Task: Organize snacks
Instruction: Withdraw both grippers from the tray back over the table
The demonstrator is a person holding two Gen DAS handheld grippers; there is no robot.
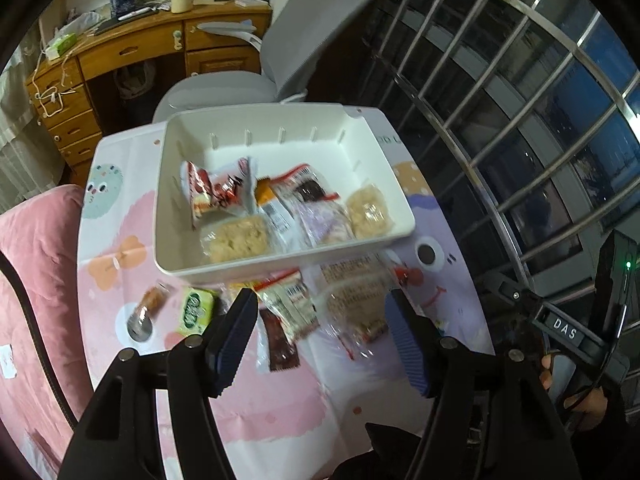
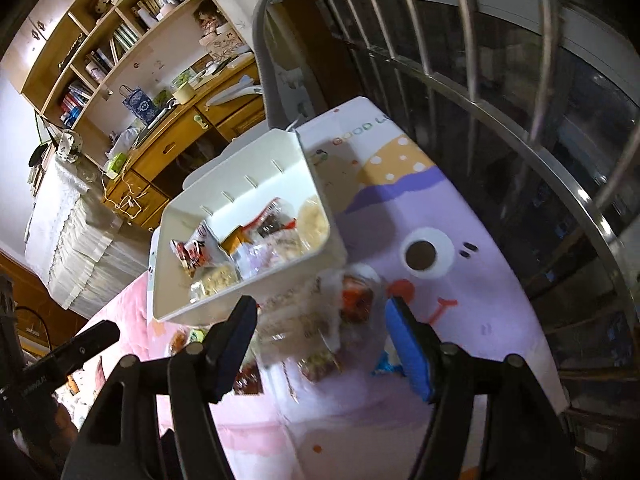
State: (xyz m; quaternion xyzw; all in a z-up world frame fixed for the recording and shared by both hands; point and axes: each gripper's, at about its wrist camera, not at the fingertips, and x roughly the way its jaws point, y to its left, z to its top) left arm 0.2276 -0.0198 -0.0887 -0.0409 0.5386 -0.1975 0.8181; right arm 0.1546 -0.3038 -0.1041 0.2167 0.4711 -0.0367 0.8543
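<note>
A white bin (image 1: pixel 280 272) (image 2: pixel 248 292) stands on the cartoon-print tablecloth (image 1: pixel 440 208). It holds a red packet (image 1: pixel 216 192), two rice crackers (image 1: pixel 240 240) and other wrapped snacks. Loose snacks lie in front of the bin: a green packet (image 1: pixel 196 312), a brown candy (image 1: pixel 150 304), a barcode packet (image 1: pixel 292 304), a dark red packet (image 1: pixel 280 340) and a clear-wrapped packet (image 1: pixel 356 304) (image 2: pixel 304 320). My left gripper (image 1: pixel 320 324) hangs open above the barcode packet. My right gripper (image 2: pixel 320 332) is open over the blurred clear packet, its pads apart from it.
A grey chair (image 1: pixel 312 40) and a wooden desk (image 1: pixel 140 52) stand behind the table. A pink cushion (image 1: pixel 32 280) borders its left side, and metal window bars (image 1: pixel 520 80) run along its right. The right gripper's body (image 1: pixel 560 328) sits at the table's right edge.
</note>
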